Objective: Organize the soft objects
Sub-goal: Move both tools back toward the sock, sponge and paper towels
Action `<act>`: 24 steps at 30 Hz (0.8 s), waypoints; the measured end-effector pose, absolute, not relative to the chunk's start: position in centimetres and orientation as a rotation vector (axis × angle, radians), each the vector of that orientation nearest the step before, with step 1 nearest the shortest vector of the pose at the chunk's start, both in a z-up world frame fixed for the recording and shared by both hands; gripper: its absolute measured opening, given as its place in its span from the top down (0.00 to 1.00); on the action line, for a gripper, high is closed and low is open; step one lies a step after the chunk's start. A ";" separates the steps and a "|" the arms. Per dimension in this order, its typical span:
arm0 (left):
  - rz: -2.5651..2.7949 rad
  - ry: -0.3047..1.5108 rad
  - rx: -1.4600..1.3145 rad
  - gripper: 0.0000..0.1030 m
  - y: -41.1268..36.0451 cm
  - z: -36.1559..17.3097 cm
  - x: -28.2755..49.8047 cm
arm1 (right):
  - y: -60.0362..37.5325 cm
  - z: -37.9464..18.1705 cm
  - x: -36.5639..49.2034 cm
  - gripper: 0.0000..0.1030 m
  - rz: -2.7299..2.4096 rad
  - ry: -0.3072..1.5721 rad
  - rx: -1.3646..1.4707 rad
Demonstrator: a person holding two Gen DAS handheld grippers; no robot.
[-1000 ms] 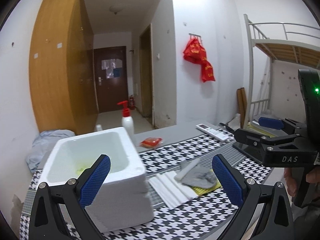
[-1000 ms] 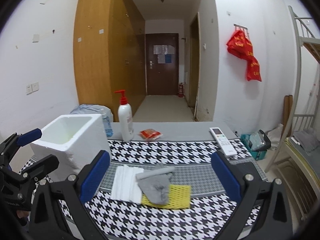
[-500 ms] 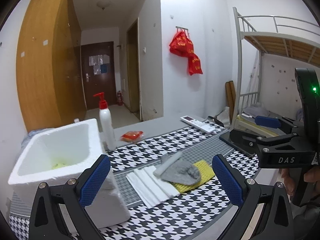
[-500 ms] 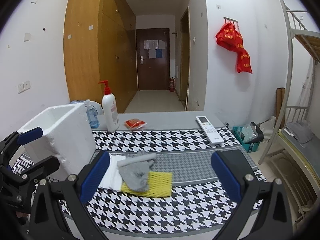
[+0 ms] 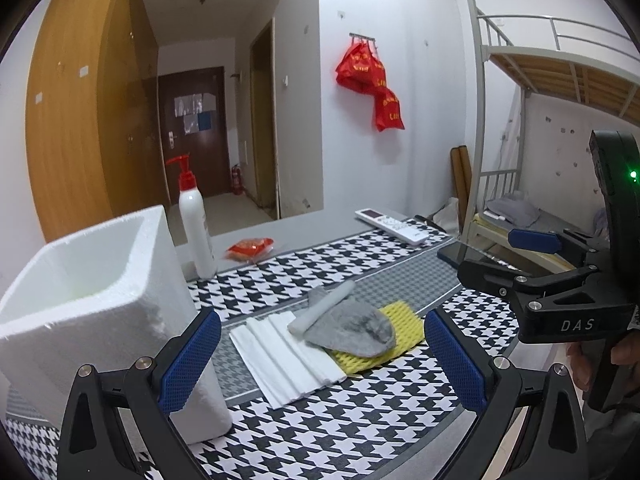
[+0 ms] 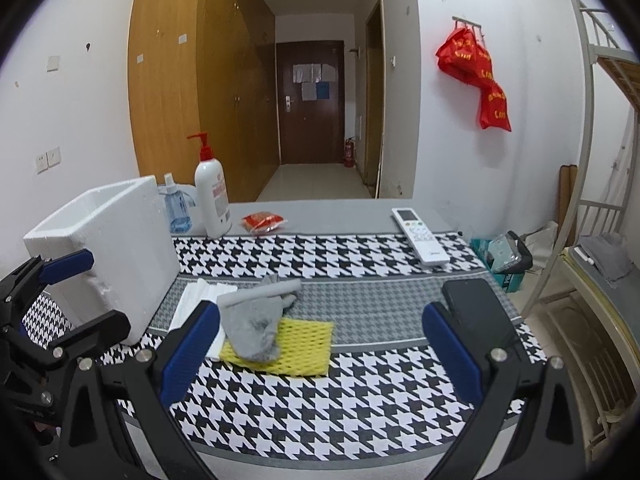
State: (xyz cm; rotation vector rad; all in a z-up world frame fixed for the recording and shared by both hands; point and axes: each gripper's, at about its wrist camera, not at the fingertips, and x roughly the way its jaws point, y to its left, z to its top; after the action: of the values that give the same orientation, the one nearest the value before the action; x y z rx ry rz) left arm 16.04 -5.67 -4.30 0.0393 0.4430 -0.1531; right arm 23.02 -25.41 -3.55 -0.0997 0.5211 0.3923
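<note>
- Both sets of jaws stand wide apart and hold nothing: my left gripper (image 5: 322, 354) and my right gripper (image 6: 320, 348) hang above the near edge of the table (image 6: 360, 210).
- From the left wrist I see the right gripper (image 5: 496, 258) off to the side, its blue pads spread; a hand (image 5: 608, 364) grips its handle at the frame's edge.
- From the right wrist I see the left gripper (image 6: 76, 288) at the far left, just in front of the foam box.
- Soft things lie in a small pile on the checked cloth (image 6: 340, 396), between my fingers in both views.
- White foam sheet (image 5: 286, 356) lies flat, nearest the box.
- Yellow mesh pad (image 6: 304, 344) lies flat on the other side of the pile.
- Grey sock (image 6: 252, 328) is draped across both, touching each; its cuff end (image 6: 264, 290) is rolled and points away from me.
- Foam box (image 5: 92, 292) stands open-topped on the left of the table, beside the pile; I cannot make out what is in it.
- Pump bottle (image 6: 212, 200) stands upright behind the box, with a blue spray bottle (image 6: 176, 210) just beside it.
- Red packet (image 6: 264, 222) lies near the pump bottle on the bare grey strip.
- Remote (image 6: 420, 236) lies at the far right of the cloth; a dark phone (image 6: 476, 312) lies nearer, partly behind my right finger.
</note>
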 end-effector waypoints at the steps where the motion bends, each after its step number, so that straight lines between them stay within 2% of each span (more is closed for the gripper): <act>1: -0.151 0.448 0.038 0.01 -5.7 -4.5 16.1 | -25.4 -3.7 23.1 0.01 0.397 0.526 -0.102; 10: -0.104 0.523 0.022 0.01 -5.9 -6.8 18.1 | -25.3 -5.1 24.8 0.01 0.436 0.578 -0.116; 14: -0.063 0.564 0.021 0.09 -5.7 -7.8 19.2 | -24.9 -5.6 25.4 0.01 0.459 0.594 -0.129; 19: -0.018 0.612 -0.001 0.12 -5.2 -8.9 20.2 | -24.2 -6.4 26.2 0.01 0.484 0.625 -0.145; 22: 0.004 0.656 0.016 0.22 -5.3 -9.7 20.9 | -23.9 -6.9 26.6 0.01 0.500 0.642 -0.152; 24: 0.009 0.681 0.006 0.24 -5.2 -10.1 21.3 | -23.6 -7.1 26.9 0.01 0.512 0.652 -0.154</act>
State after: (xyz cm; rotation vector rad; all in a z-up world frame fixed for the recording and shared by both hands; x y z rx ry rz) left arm 21.34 -5.20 -10.15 0.0056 0.6814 0.0087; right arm 26.86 -23.55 -7.12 -0.1539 0.6523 0.5118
